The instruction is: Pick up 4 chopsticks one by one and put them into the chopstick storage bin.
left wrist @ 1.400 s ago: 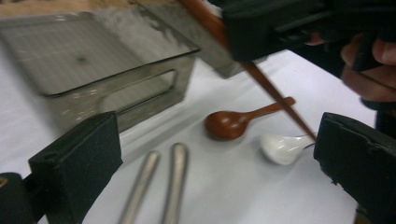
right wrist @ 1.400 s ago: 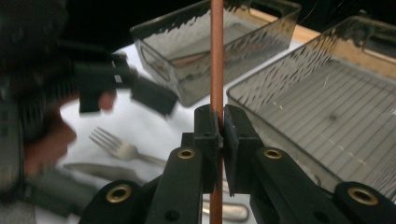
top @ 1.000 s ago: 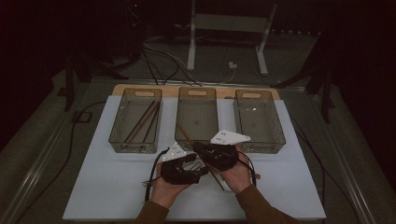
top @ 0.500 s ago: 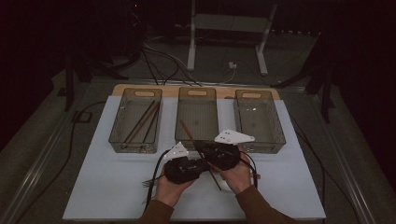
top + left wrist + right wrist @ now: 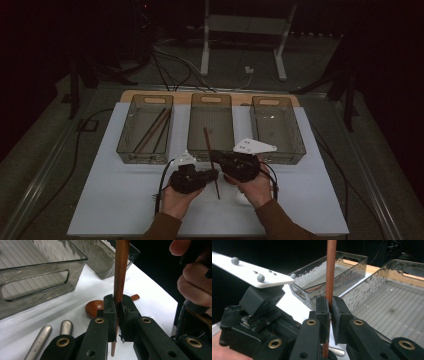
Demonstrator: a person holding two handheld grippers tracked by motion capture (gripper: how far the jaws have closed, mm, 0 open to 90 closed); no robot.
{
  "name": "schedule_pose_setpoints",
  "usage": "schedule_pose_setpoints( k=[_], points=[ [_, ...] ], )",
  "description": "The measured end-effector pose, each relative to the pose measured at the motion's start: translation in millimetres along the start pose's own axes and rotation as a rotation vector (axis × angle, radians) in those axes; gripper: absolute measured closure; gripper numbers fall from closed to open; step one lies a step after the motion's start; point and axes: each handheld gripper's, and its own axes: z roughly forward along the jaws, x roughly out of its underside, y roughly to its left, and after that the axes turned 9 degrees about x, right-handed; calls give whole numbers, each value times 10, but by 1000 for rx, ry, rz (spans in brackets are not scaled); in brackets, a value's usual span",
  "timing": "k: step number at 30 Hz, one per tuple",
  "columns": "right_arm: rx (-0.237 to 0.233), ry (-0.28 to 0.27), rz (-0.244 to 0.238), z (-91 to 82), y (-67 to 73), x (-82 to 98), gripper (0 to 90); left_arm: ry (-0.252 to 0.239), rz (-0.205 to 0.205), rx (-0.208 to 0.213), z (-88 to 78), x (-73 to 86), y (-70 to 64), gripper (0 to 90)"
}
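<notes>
A long brown chopstick [image 5: 207,145] is held above the white mat [image 5: 100,200], its far end over the middle bin [image 5: 211,96]. My left gripper [image 5: 215,174] grips it near the lower end. Its jaws have just been closing and in the left gripper view they press on the chopstick [image 5: 121,270]. My right gripper [image 5: 213,157] is shut on the same stick a little higher, and its own view shows the pads [image 5: 323,307] clamping the chopstick [image 5: 330,267]. The left gripper's body [image 5: 254,315] sits close beside it.
Three clear bins stand in a row at the back. The left bin [image 5: 123,131] holds several chopsticks, and the right bin [image 5: 300,131] looks bare. A wooden spoon [image 5: 95,307] and two metal handles [image 5: 40,340] lie on the mat under the hands.
The left hand has edged slightly at the chopstick. The right hand and the stick have stayed where they were.
</notes>
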Motion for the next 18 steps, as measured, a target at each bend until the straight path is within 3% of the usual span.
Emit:
schedule_pose_setpoints(
  k=[1, 4, 6, 9, 14, 18],
  points=[
    [4, -1, -3, -1, 2, 1, 835, -4, -3, 1, -10, -5, 1, 864],
    [-2, 3, -22, 0, -9, 13, 666, -10, -5, 0, -57, -39, -1, 865],
    [-2, 14, -17, 1, -12, 15, 516, -18, -8, -3, -96, -67, -1, 865],
    [4, 26, -10, 7, -41, 18, 373, -27, -4, -19, -173, -110, 9, 865],
    [40, 34, -7, -4, -82, 35, 209, -54, -7, -54, -332, -167, 58, 865],
    [59, 45, 2, -20, -123, 58, 140, -76, -11, -80, -482, -215, 98, 865]
  ],
)
